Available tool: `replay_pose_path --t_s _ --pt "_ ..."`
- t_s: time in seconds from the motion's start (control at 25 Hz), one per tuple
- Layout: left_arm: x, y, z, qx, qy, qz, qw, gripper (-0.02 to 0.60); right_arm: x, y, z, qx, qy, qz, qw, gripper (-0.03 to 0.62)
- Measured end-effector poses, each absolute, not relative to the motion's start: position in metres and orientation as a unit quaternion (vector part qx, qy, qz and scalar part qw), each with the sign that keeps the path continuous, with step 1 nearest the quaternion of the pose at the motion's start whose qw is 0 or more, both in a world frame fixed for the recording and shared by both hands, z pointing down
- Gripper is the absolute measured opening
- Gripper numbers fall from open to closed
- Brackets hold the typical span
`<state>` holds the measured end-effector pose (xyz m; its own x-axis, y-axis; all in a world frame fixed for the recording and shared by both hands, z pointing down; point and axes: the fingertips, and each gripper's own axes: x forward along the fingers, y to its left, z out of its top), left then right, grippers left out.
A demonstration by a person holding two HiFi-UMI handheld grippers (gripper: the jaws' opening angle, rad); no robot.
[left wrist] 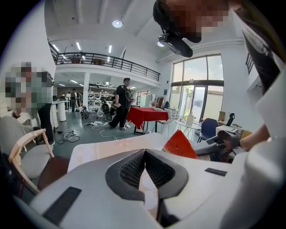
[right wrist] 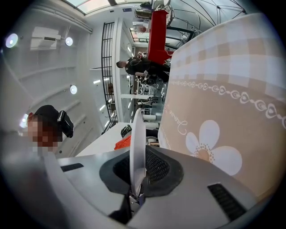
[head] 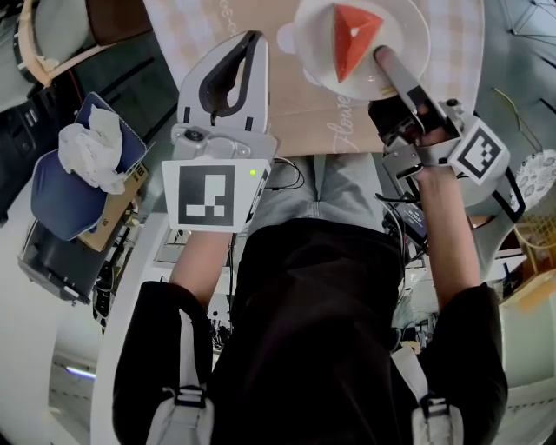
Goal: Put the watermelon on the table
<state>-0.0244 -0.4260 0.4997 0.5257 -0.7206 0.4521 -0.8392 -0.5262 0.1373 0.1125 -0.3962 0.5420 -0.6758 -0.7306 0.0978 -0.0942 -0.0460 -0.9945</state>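
Note:
A red watermelon wedge (head: pixel 352 39) lies on a white plate (head: pixel 410 26) over the beige checked tablecloth (head: pixel 304 109). My right gripper (head: pixel 383 59) is shut on the plate's near rim. In the right gripper view the plate (right wrist: pixel 136 134) shows edge-on between the pads, with the wedge (right wrist: pixel 123 143) behind it. I cannot tell whether the plate touches the cloth. My left gripper (head: pixel 253 38) hovers over the cloth left of the plate, its jaw tips together and nothing between them. From the left gripper view the wedge (left wrist: pixel 179 145) sits to the right, beyond the left gripper (left wrist: pixel 145 152).
A chair with a blue cushion (head: pixel 52 195) and a crumpled white cloth (head: pixel 91 148) stands left of the table. A wooden chair (left wrist: pixel 24 154) is at the table's far left. Farther off are a red-covered table (left wrist: pixel 147 114) and several people.

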Motion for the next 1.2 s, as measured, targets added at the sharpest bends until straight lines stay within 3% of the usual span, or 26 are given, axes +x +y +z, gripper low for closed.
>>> replay_pose_path --t_s 1.2 --pt "-0.037 -0.438 0.555 0.833 -0.47 0.202 0.211 0.012 0.097 -0.4 0.641 -0.32 0.628 -0.679 0.205 0.018"
